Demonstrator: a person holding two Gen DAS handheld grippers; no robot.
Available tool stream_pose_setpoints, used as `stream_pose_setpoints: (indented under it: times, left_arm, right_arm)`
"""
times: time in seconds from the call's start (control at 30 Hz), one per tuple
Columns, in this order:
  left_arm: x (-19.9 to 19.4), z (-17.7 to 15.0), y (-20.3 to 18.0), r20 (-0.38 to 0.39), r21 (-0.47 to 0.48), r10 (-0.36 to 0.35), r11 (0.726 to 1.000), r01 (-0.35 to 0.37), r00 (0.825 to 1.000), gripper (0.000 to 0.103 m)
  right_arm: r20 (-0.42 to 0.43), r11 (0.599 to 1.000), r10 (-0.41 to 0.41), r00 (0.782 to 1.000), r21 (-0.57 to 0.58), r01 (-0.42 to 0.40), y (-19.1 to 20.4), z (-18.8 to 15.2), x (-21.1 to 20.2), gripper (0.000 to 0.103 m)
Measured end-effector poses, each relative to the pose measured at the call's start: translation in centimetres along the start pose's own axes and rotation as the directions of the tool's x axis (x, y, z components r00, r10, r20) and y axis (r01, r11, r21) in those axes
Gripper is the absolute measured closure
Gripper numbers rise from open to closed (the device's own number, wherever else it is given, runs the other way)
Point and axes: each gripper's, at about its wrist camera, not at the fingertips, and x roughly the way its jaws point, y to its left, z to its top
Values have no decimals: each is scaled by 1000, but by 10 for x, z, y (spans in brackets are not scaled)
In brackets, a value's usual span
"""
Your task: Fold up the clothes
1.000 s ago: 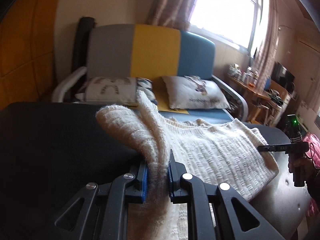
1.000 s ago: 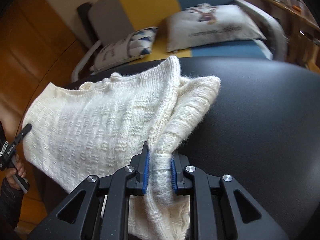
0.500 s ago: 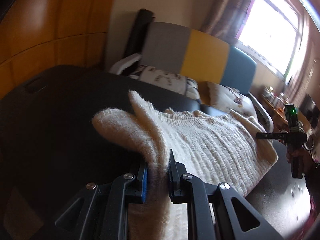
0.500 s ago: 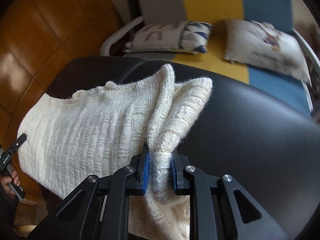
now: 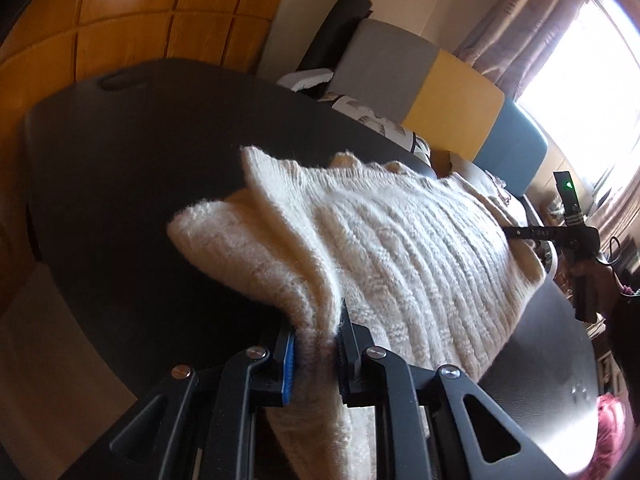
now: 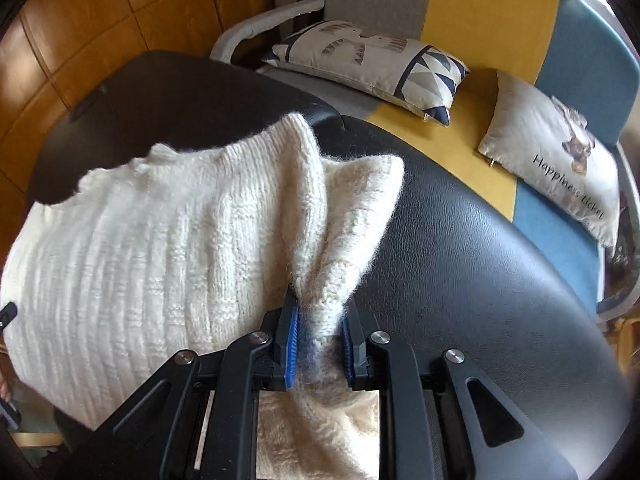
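Both my claws, left gripper [image 5: 316,354] and right gripper [image 6: 320,344], pinch bunched folds of the fuzzy cream ribbed sweater [image 6: 160,240] on the black leathery table [image 6: 480,260], its near edge cut off below.

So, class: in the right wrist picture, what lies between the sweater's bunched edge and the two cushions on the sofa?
Only bare black table top lies between the white sweater and the cushions; the right wrist view shows it.
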Motion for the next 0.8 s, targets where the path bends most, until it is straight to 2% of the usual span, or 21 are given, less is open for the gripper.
stream_pose_setpoints:
  times: [0.17, 0.23, 0.3, 0.4, 0.53, 0.67, 0.8]
  left_arm:
    - [1, -14, 4, -25, -2, -8, 1000, 8, 1000, 87]
    - [0, -14, 9, -34, -25, -28, 999, 27, 999, 87]
    - [0, -12, 9, -36, -18, -27, 999, 26, 999, 87]
    - [1, -4, 3, -30, 26, -32, 999, 33, 999, 87]
    - [12, 5, -28, -50, 139, -64, 988, 71, 997, 86]
    - [32, 5, -78, -95, 282, -109, 950, 132, 990, 86]
    - [59, 7, -149, -145, 438, -149, 877, 199, 978, 86]
  right_arm:
    - [-1, 999, -30, 1000, -11, 30, 6, 14, 1, 85]
    - [-13, 1000, -10, 1000, 21, 10, 3, 10, 5, 85]
    - [-7, 996, 41, 999, 85, -41, -5, 2, 3, 85]
    - [1, 986, 68, 998, 155, -67, -25, -18, -7, 85]
    - [-42, 974, 20, 999, 225, -10, -56, -61, -16, 85]
    - [-65, 946, -47, 997, 317, 66, -92, -118, -44, 85]
    - [-68, 878, -93, 993, 464, 115, -134, -193, -83, 85]
